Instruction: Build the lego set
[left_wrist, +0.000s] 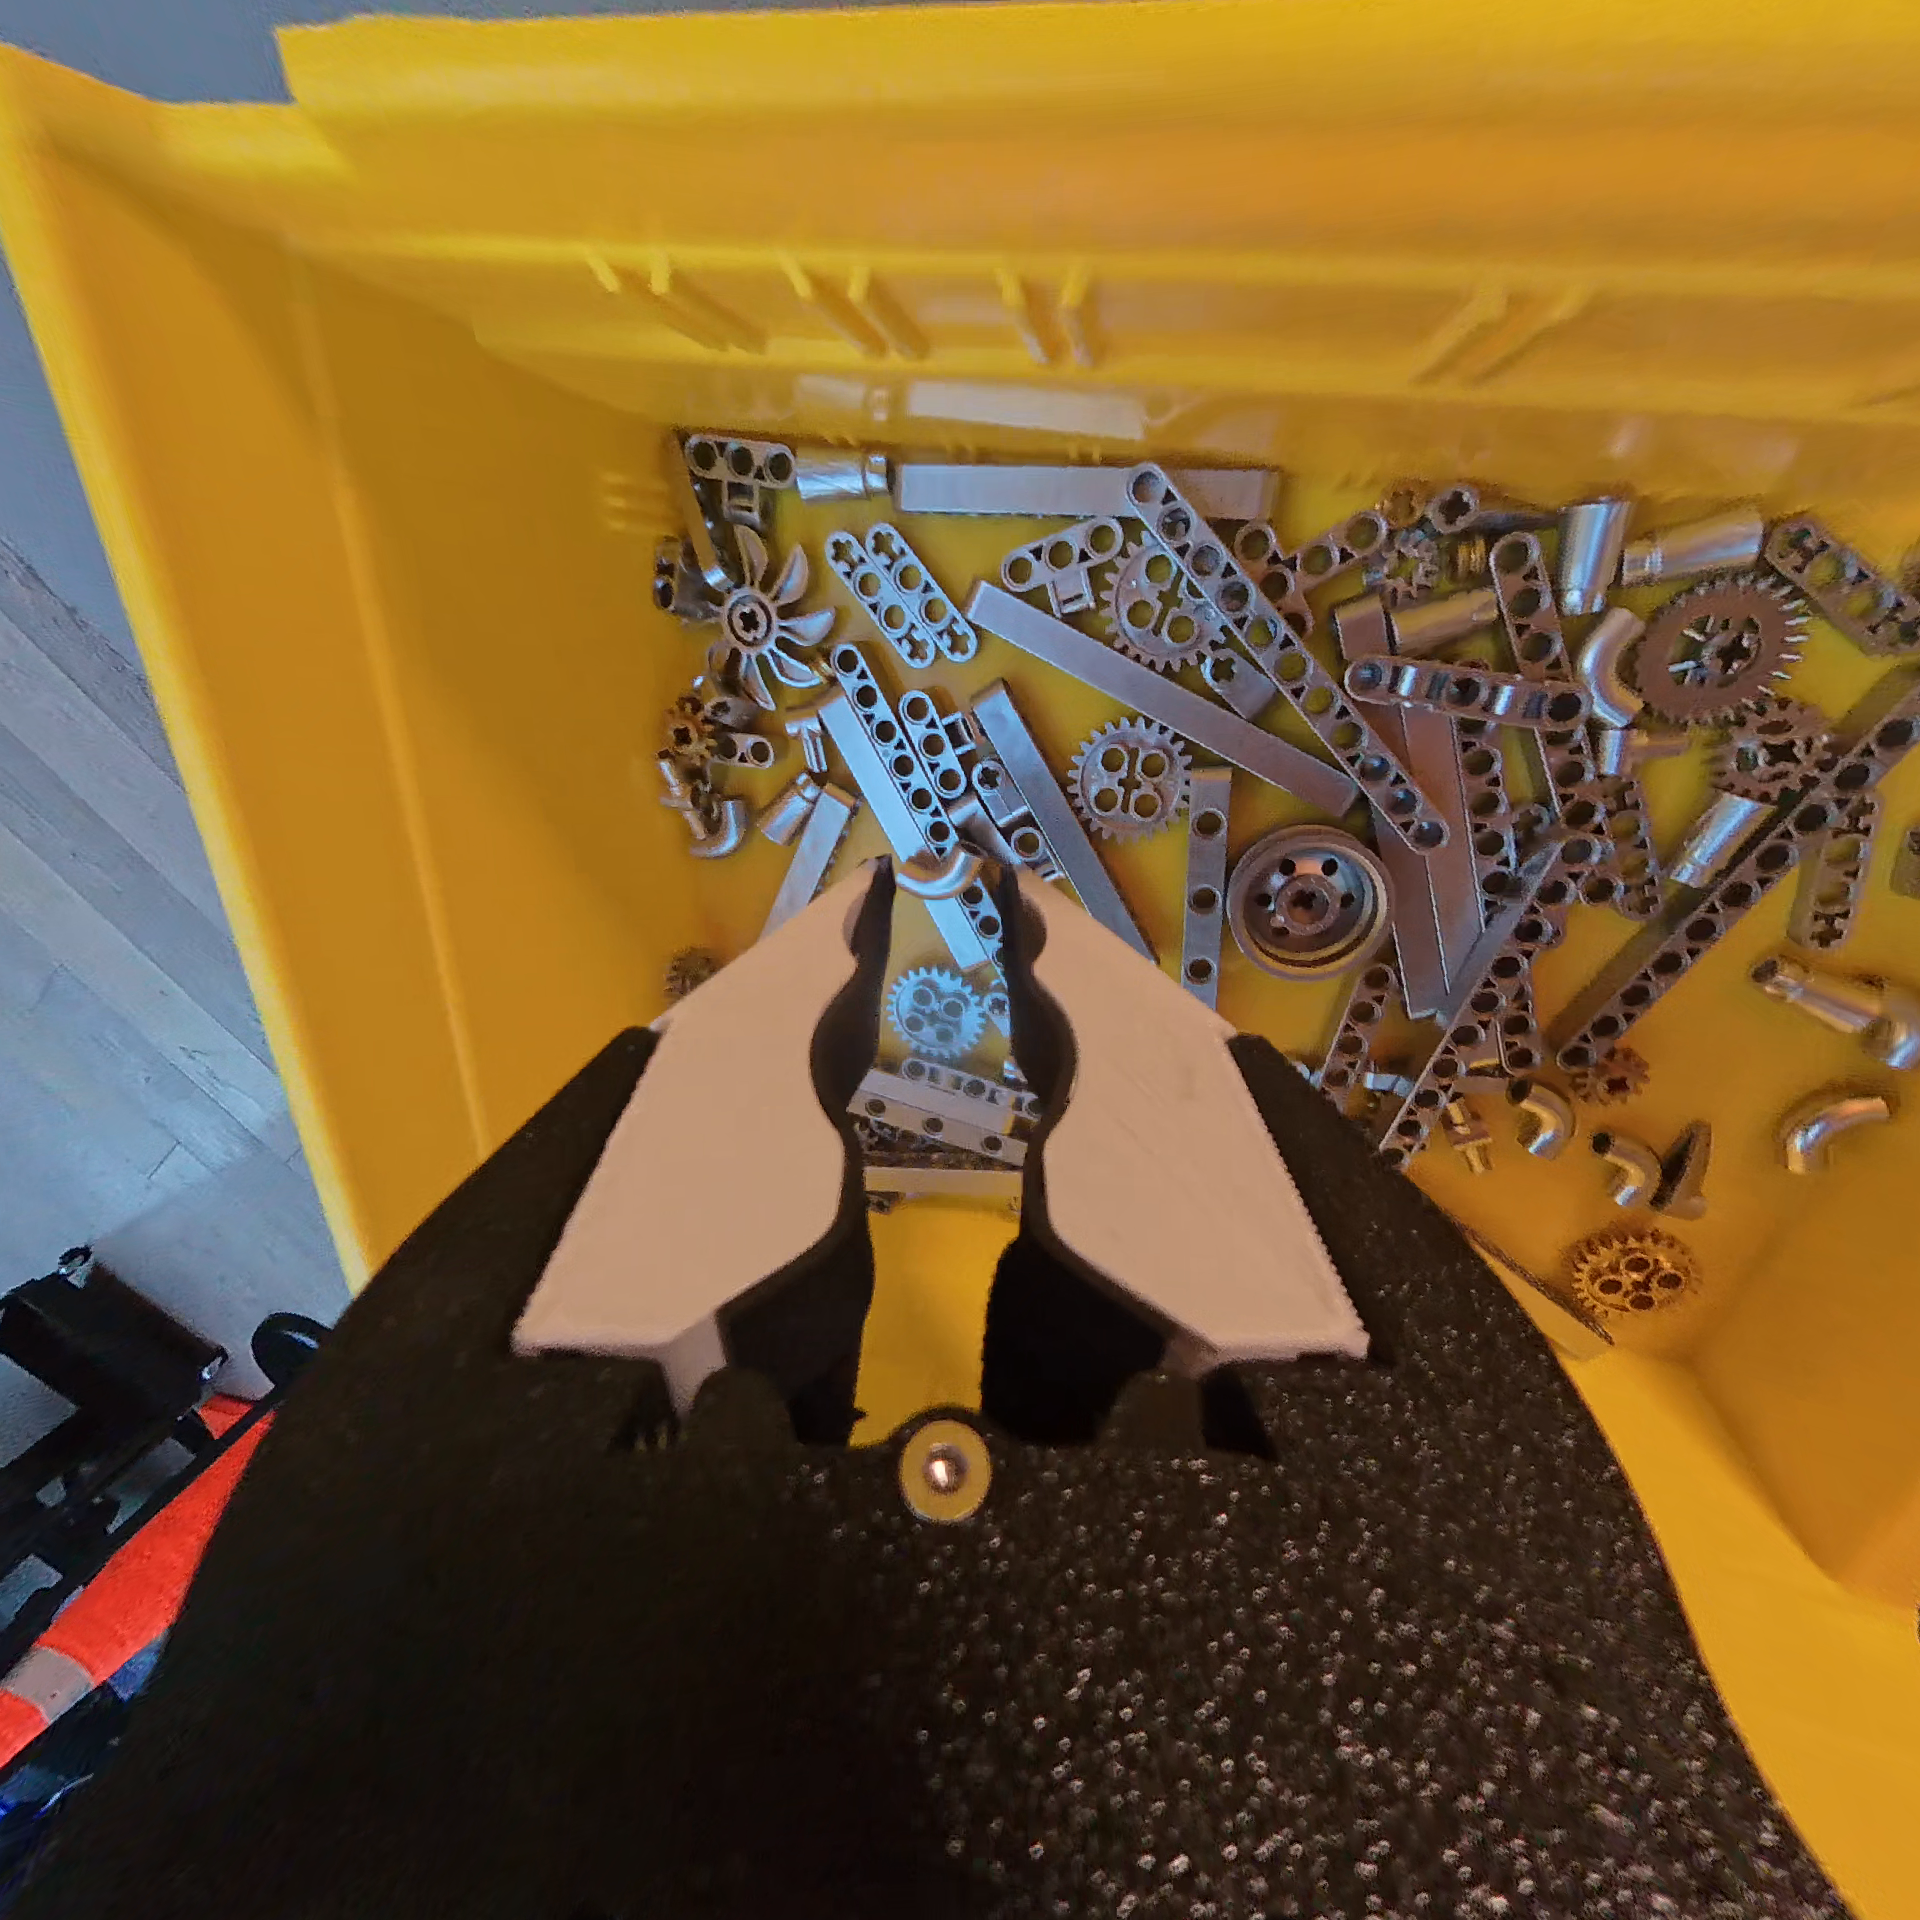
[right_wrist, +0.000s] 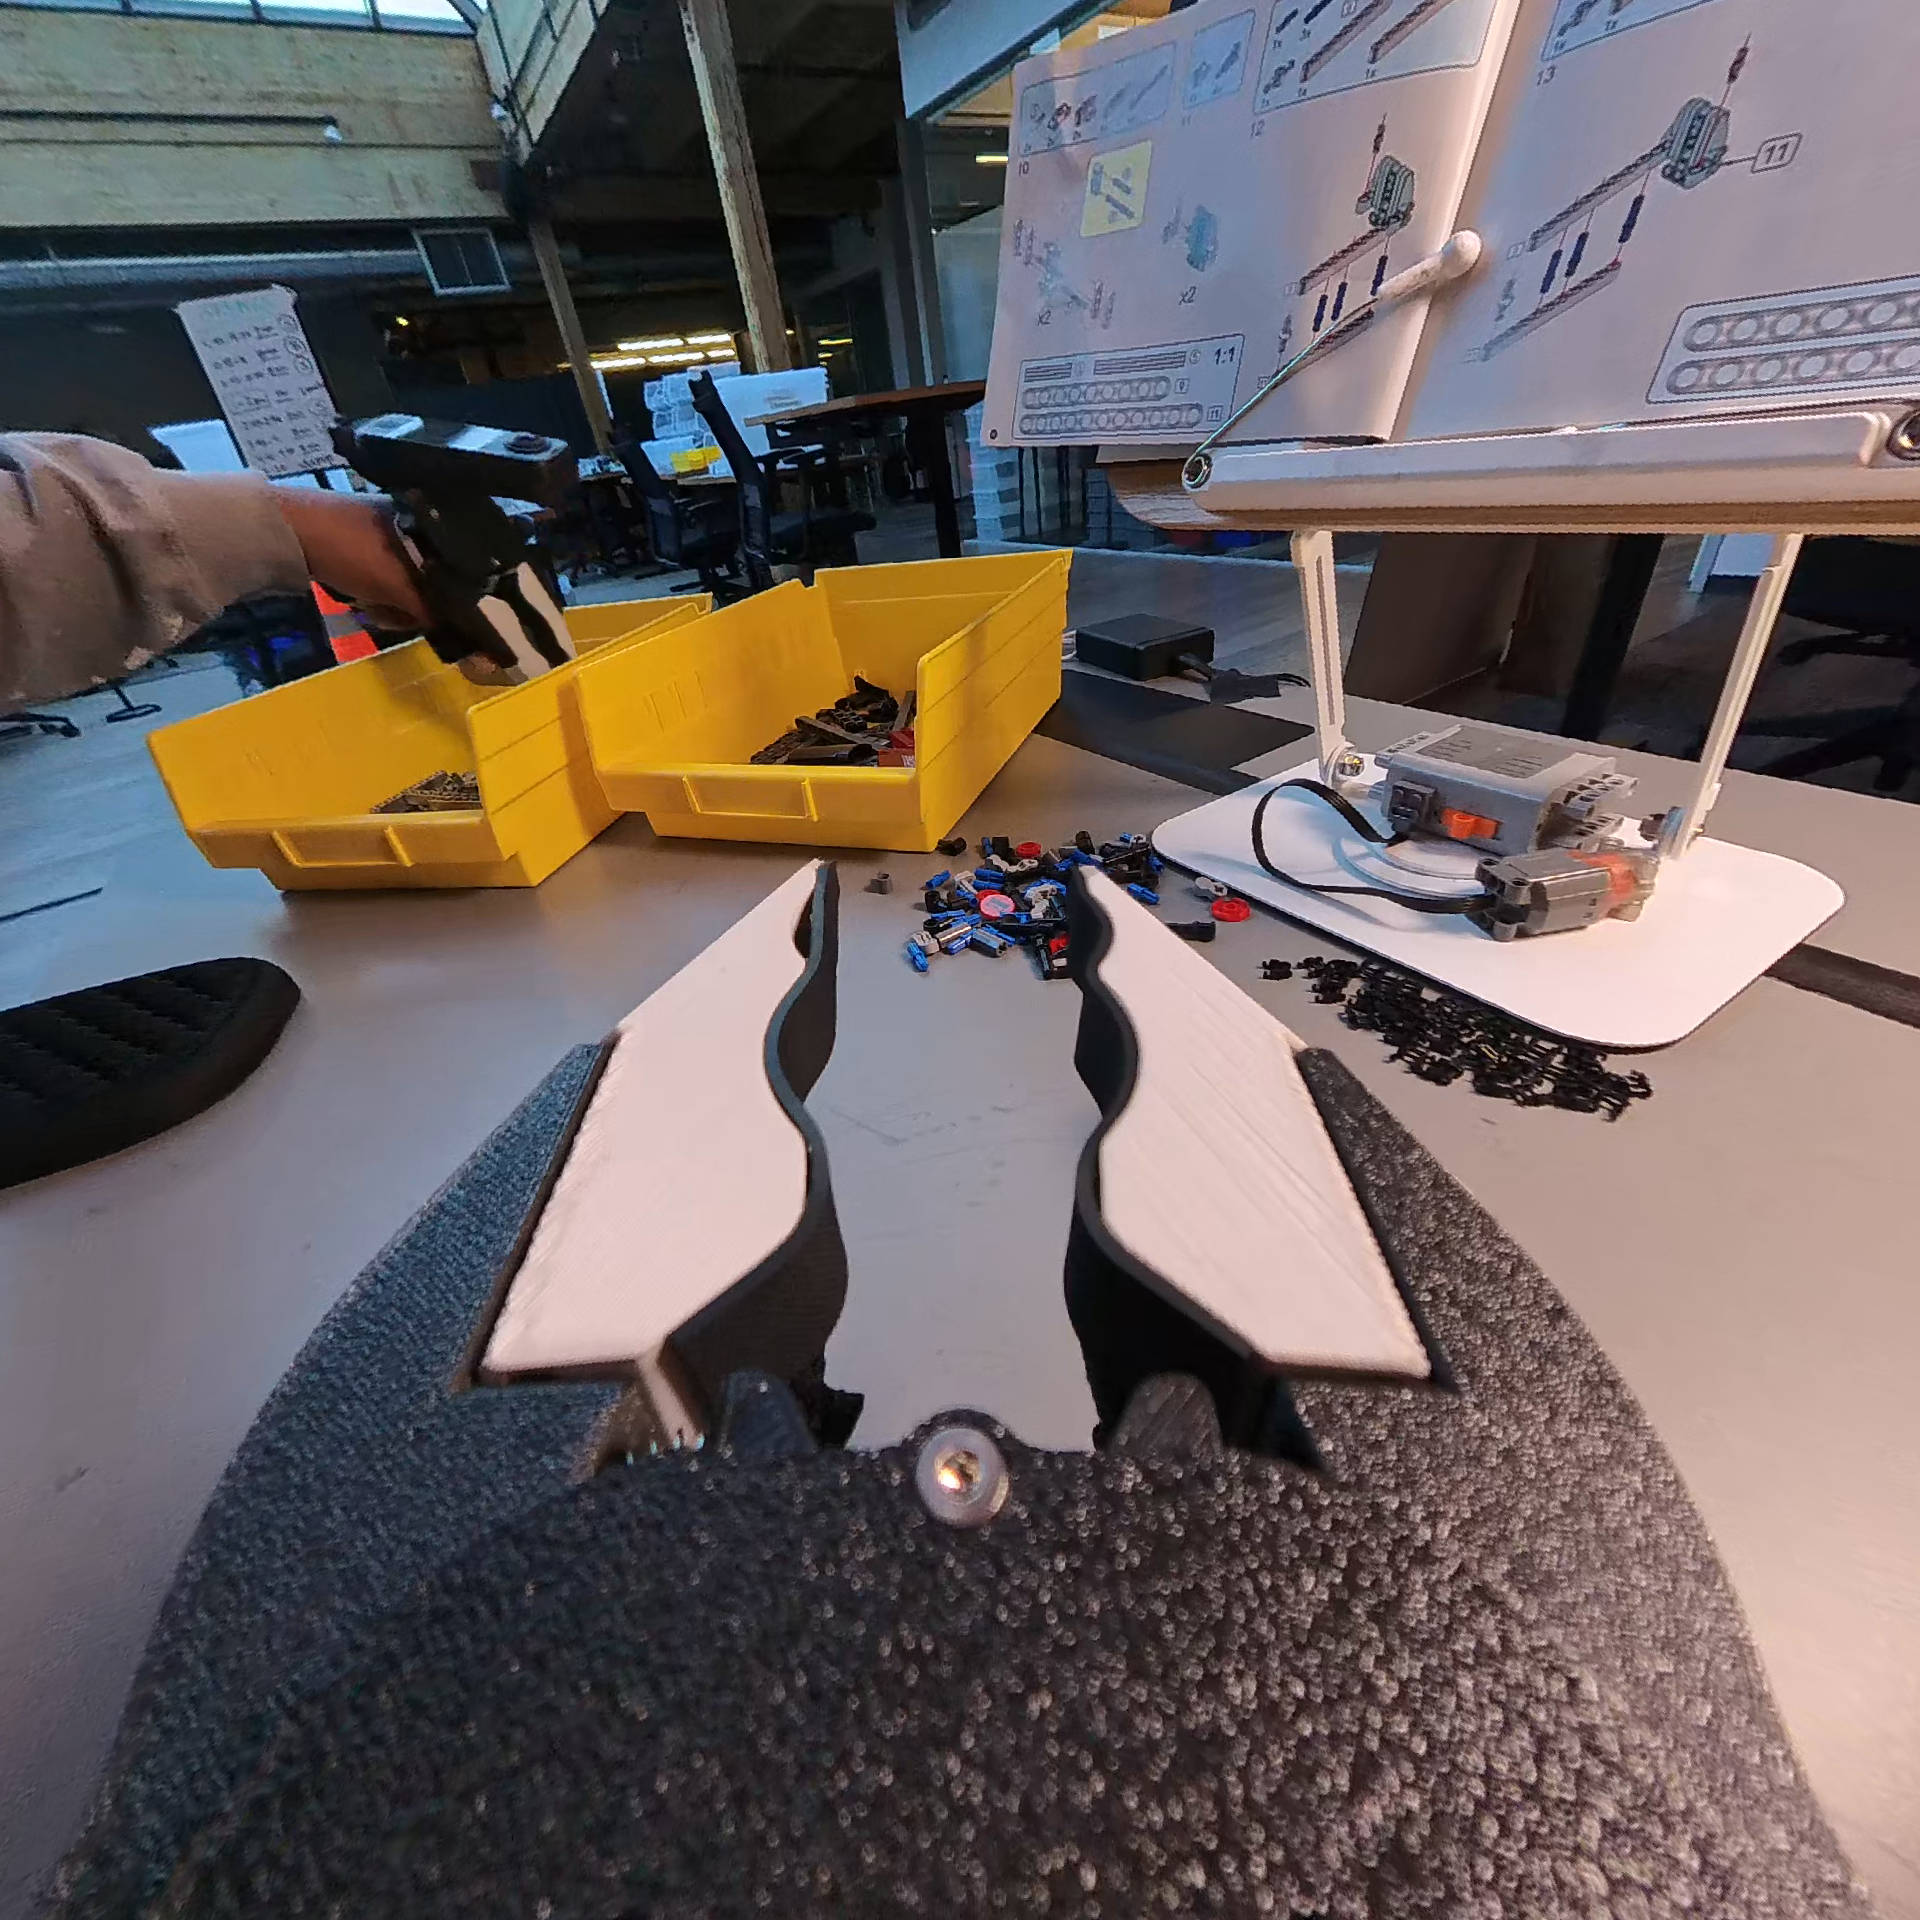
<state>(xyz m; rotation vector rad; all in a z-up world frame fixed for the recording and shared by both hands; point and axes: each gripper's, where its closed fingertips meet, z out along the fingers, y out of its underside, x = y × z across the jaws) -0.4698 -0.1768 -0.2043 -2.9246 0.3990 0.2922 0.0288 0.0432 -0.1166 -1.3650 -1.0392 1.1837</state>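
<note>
Left wrist view: the left claw (left_wrist: 940, 883) reaches into a yellow bin (left_wrist: 436, 727) of grey building-set parts, its tips narrow about a small curved grey elbow piece (left_wrist: 940, 876); whether it grips is unclear. Squaring the tips on that piece alone would avoid the beams beneath.

Right wrist view: the right claw (right_wrist: 951, 883) hangs wide and empty over the grey surface (right_wrist: 416, 1039), near a scatter of small blue and black pins (right_wrist: 1023, 904).

Glossy yellow plastic bin (left_wrist: 436, 623), silvery-grey plastic parts (left_wrist: 1247, 707) (slightly shiny), matt grey tabletop (right_wrist: 312, 1195)
</note>
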